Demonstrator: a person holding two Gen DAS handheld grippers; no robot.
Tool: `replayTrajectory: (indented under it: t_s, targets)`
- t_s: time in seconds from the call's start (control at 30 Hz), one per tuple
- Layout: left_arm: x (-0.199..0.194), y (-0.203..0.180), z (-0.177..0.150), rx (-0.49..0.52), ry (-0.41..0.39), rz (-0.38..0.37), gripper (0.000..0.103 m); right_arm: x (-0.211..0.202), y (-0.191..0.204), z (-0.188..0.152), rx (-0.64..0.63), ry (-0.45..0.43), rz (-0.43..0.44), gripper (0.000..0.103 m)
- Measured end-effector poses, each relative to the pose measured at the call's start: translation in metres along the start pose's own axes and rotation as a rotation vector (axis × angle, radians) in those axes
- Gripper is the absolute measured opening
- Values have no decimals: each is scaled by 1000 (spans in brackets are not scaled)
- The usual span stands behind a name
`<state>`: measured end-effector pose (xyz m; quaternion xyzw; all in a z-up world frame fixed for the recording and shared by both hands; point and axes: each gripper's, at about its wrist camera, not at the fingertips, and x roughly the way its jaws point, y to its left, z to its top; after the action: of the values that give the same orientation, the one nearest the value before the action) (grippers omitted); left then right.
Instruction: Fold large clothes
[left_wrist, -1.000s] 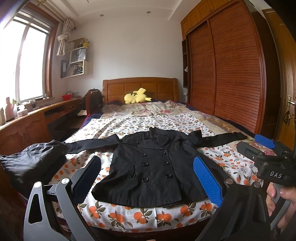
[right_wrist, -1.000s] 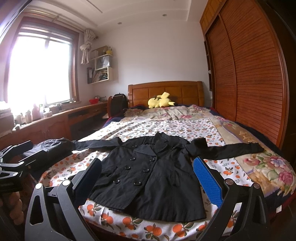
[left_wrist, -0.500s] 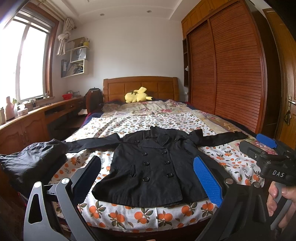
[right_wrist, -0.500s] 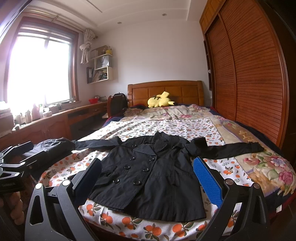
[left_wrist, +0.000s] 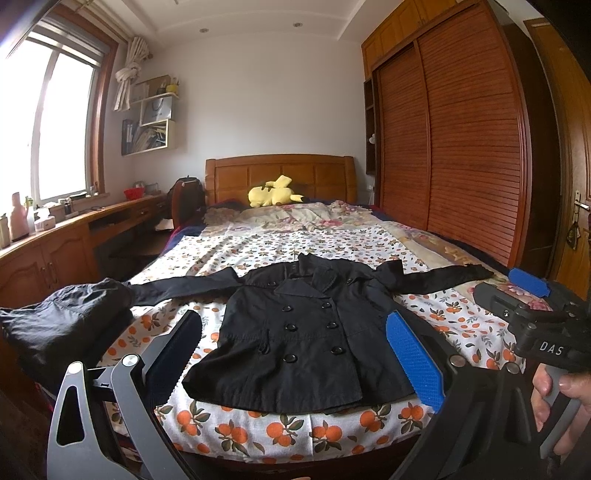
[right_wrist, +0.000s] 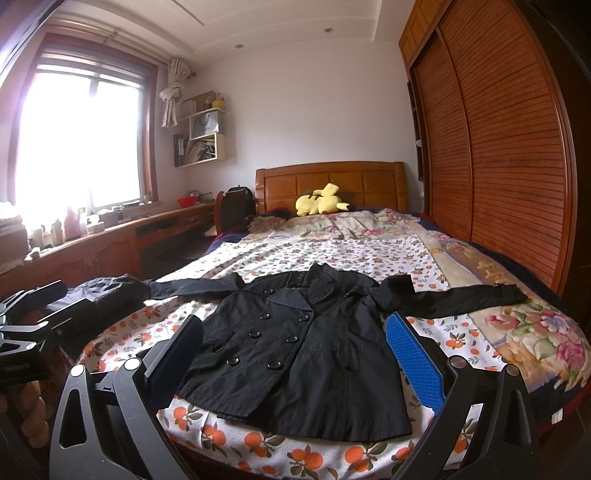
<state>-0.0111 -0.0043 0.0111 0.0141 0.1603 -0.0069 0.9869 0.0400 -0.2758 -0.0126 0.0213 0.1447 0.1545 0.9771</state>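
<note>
A black double-breasted coat (left_wrist: 303, 332) (right_wrist: 303, 350) lies flat, front up, near the foot of the bed (left_wrist: 288, 240), both sleeves spread out sideways. My left gripper (left_wrist: 295, 354) hovers open in front of the bed's foot edge, nothing between its blue pads (left_wrist: 413, 354). My right gripper (right_wrist: 295, 354) is also open and holds nothing, off the same edge, further right. In the left wrist view the right gripper (left_wrist: 532, 291) shows at the right, held by a hand (left_wrist: 569, 398). The left gripper (right_wrist: 33, 325) shows at the right wrist view's left edge.
A heap of dark clothing (left_wrist: 62, 321) sits at the bed's left corner. A yellow plush toy (left_wrist: 275, 194) lies by the headboard. A wooden desk (left_wrist: 74, 236) runs along the left under the window, and a slatted wardrobe (left_wrist: 461, 155) stands on the right.
Both views have shifted only slightly; the coat sits a touch lower in the frames. Both grippers stay open and the coat has not moved.
</note>
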Motion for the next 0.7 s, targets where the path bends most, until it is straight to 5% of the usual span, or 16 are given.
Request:
replayTrajectory:
  t_s: [0.7]
  targets:
    - [22, 11, -17, -17, 47, 14, 101, 18, -1, -11, -14, 24, 8, 96]
